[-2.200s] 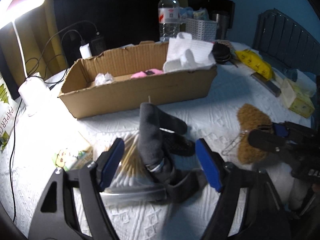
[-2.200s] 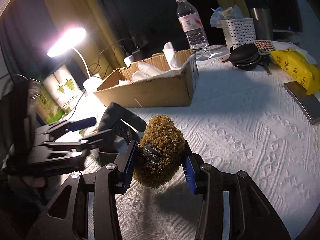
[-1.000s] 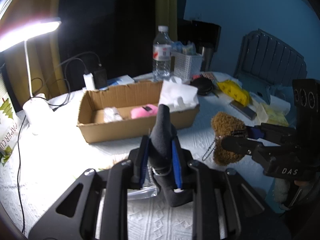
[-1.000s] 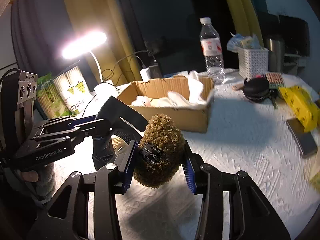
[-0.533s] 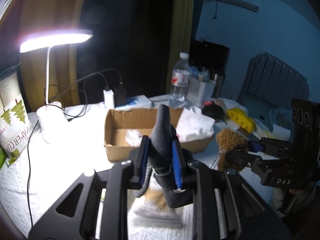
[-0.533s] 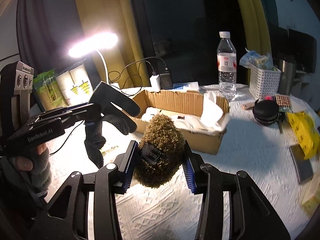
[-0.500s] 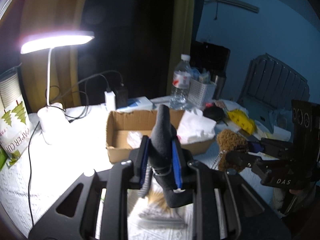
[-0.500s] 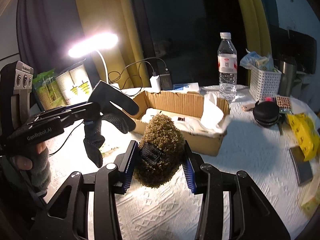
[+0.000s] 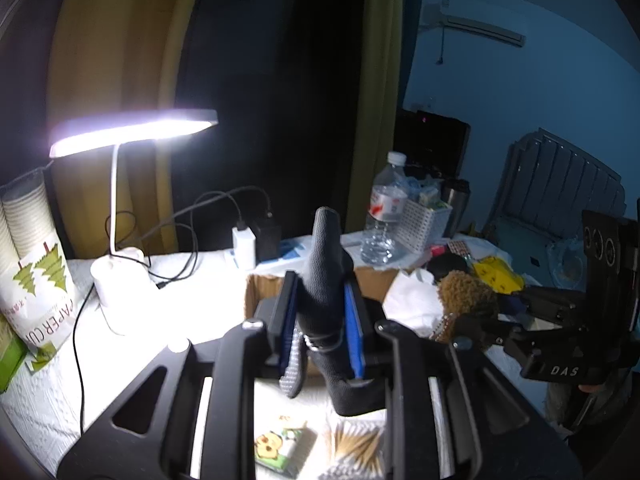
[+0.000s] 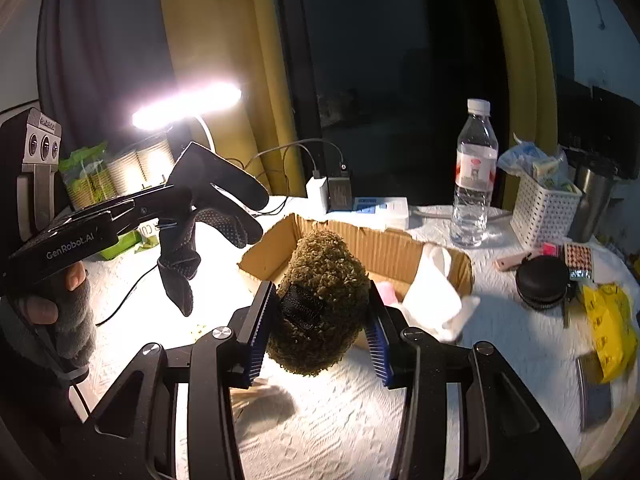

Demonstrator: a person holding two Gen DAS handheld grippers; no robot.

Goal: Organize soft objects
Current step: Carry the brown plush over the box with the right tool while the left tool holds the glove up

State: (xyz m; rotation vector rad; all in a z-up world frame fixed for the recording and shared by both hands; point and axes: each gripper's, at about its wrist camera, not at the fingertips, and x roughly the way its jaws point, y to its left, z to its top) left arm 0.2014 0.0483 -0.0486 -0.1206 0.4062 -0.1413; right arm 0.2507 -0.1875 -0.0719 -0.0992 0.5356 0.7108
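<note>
My left gripper (image 9: 320, 320) is clamped on a dark glove (image 9: 326, 280), my right gripper (image 10: 320, 316) on a brown fuzzy pouch (image 10: 322, 300); I hold both in the air near the cardboard box (image 10: 384, 246).

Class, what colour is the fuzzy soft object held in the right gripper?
Olive-brown, with a small black label; the fuzzy soft object shows best in the right wrist view.
</note>
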